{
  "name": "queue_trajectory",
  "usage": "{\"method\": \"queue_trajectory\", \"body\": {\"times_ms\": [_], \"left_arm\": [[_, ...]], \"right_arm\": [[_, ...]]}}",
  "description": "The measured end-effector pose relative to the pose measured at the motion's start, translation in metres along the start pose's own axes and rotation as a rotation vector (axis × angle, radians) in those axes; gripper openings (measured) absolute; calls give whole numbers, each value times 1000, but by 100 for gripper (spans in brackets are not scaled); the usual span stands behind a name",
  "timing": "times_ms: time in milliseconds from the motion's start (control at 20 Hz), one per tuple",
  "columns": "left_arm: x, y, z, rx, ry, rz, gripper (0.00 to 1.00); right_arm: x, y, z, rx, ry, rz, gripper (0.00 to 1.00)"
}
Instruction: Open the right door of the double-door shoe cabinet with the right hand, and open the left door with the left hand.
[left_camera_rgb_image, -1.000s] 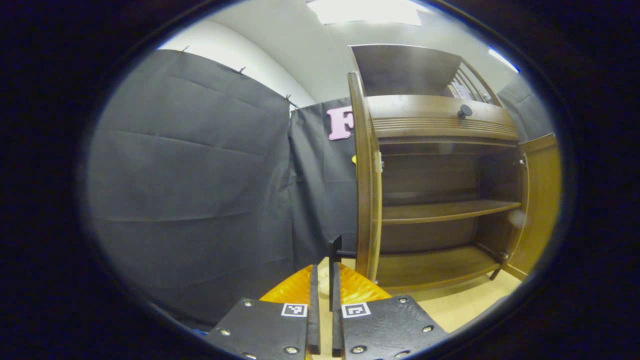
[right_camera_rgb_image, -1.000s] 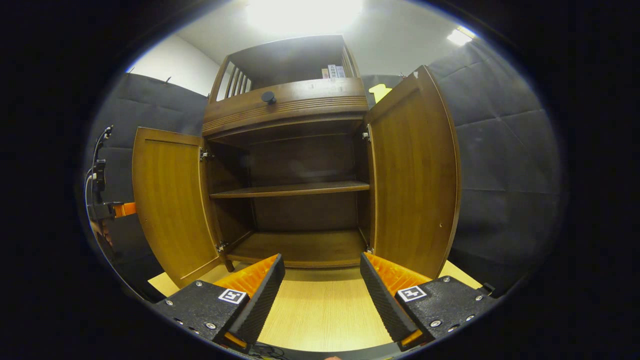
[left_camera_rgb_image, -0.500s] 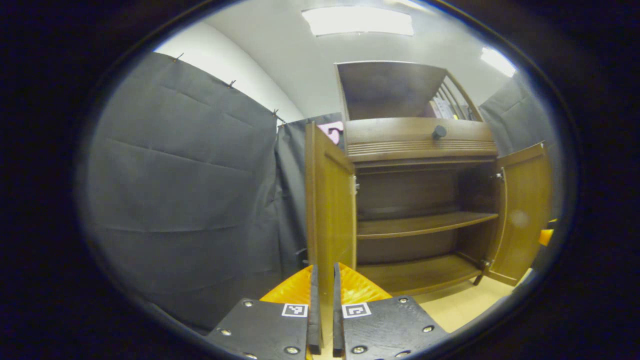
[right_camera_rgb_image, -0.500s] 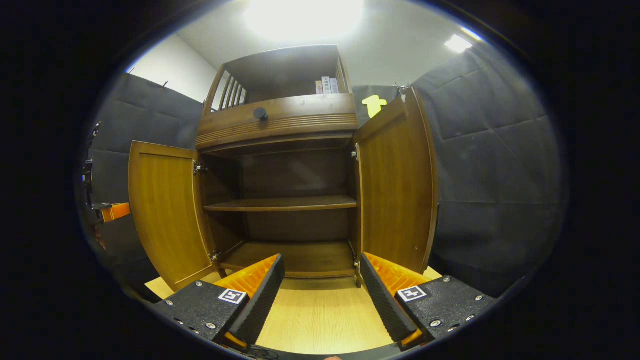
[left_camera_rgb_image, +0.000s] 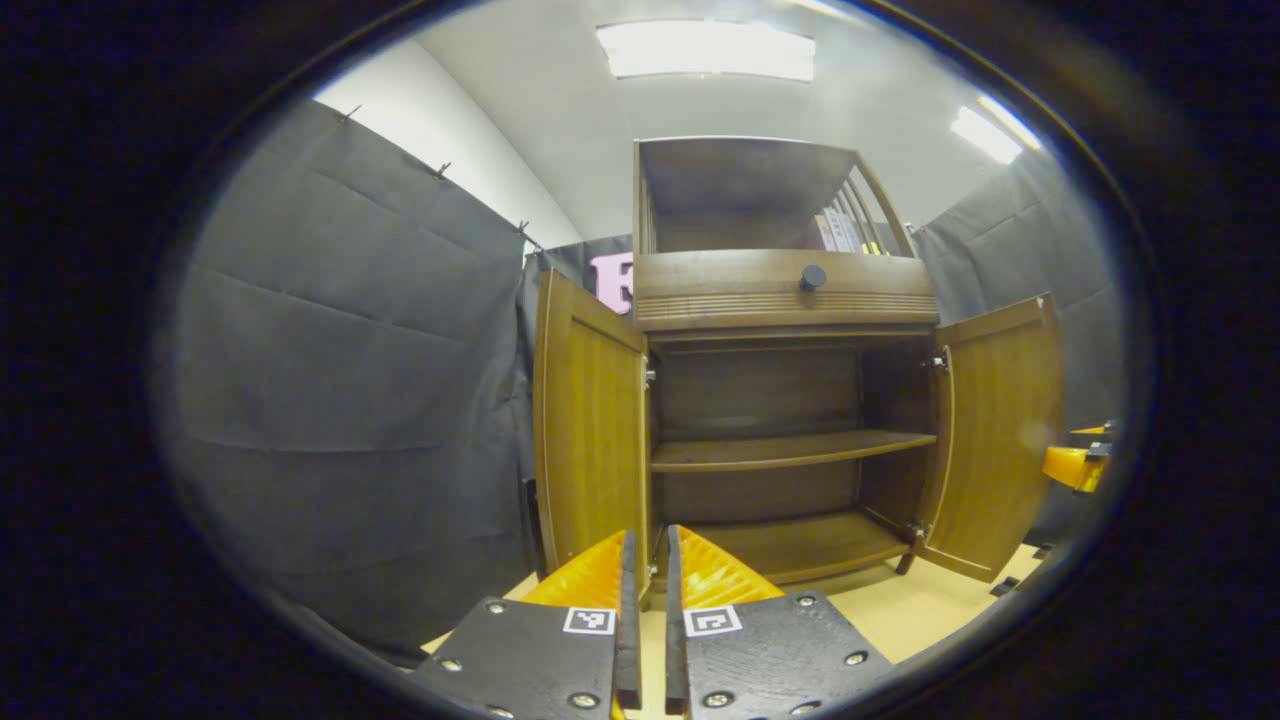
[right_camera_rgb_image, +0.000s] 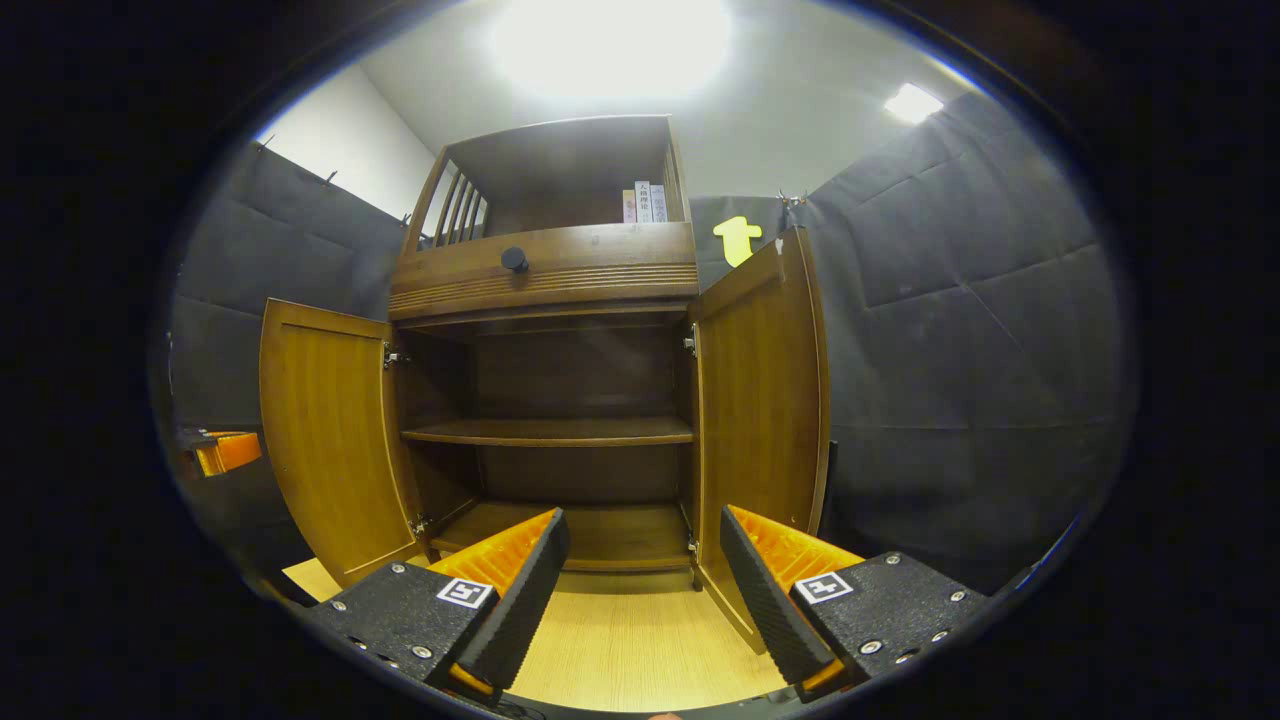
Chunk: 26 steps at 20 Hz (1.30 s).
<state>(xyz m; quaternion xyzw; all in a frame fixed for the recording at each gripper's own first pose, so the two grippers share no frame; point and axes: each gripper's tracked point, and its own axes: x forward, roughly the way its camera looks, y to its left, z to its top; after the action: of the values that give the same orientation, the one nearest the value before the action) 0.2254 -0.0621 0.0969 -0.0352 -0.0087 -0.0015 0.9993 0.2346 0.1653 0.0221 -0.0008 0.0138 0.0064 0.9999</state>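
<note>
The shoe cabinet stands on the pale tabletop, straight ahead of both tools, with both of its doors swung wide. Seen from the left gripper view, the left door stands just ahead of the left tool and slightly to its left side, while the right door hangs open far off to its right. From the right gripper view, the right door stands just beyond the right tool, above its right finger, and the left door opens out to its left. Inside, a middle shelf and the bottom board lie bare. Above the doors sits a drawer front with a dark round knob.

The left tool's fingers are pressed nearly together with only a narrow slit between them, gripping nothing. The right tool's fingers are spread wide over the tabletop, free of the doors.
</note>
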Motion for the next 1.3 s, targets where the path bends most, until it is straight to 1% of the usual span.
{"method": "queue_trajectory", "body": {"times_ms": [50,350,500,550,600,800,850,900,950,1000,1050,1150,1200,1300], "left_arm": [[-2,1,-2,1,4,6,17],[-22,-8,-14,2,32,-10,17],[-28,-9,-17,-1,38,-20,67],[-29,-10,-17,-1,36,-12,83],[-31,-6,-15,2,31,1,100],[-36,1,-9,12,14,32,100],[-37,3,-9,14,11,40,95],[-37,4,-9,15,11,48,95],[-38,6,-8,16,11,57,100],[-38,7,-8,15,12,62,100],[-39,7,-10,15,14,68,95],[-39,8,-11,18,17,75,95],[-41,9,-11,22,19,81,89],[-41,7,-12,27,23,82,95]], "right_arm": [[-3,-1,1,-3,-4,-1,94],[-12,1,-4,9,6,2,94],[-13,0,-4,9,4,1,94],[-14,0,-4,10,3,-1,91],[-14,-1,-3,12,0,-3,94],[-13,-1,-2,19,-3,-9,94],[-14,-2,0,19,-5,-10,94],[-13,-2,0,20,-7,-10,94],[-13,-2,0,20,-7,-12,94],[-12,-2,0,21,-8,-12,94],[-12,-2,0,21,-7,-12,94],[-10,-4,-1,23,-4,-14,94],[-10,-4,-1,25,-3,-15,94],[-8,-5,-2,28,-3,-16,94]]}}
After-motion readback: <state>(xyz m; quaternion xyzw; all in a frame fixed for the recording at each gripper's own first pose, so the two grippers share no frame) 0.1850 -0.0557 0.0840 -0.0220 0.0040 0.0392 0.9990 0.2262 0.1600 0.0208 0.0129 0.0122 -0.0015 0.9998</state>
